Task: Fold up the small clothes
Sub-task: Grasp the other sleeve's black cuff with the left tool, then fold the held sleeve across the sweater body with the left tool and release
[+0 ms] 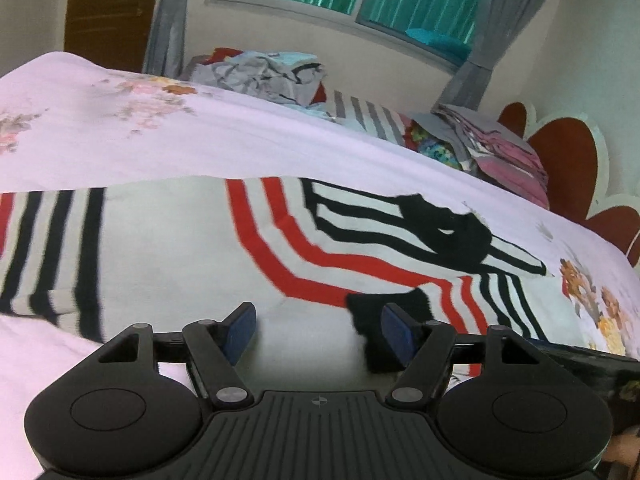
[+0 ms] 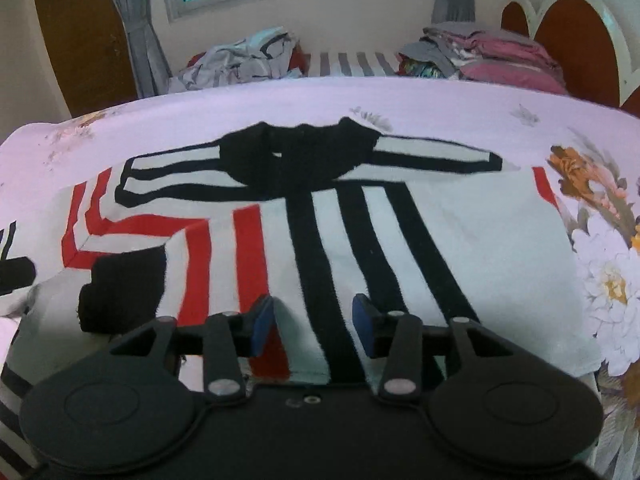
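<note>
A small white sweater (image 1: 192, 240) with red and black stripes and a black collar (image 1: 444, 232) lies flat on the bed. In the right wrist view the sweater (image 2: 460, 240) fills the middle, collar (image 2: 296, 156) at the far side, and one sleeve with a black cuff (image 2: 120, 292) is folded across its left part. My left gripper (image 1: 318, 330) is open and empty just above the sweater, its right fingertip next to the black cuff (image 1: 384, 308). My right gripper (image 2: 314, 322) is open and empty over the sweater's near hem.
The bed has a pale pink floral sheet (image 1: 120, 128). An unfolded heap of clothes (image 2: 240, 60) and a stack of folded clothes (image 2: 488, 56) lie at the far edge by the window. A red and white headboard (image 2: 576, 40) stands at the right.
</note>
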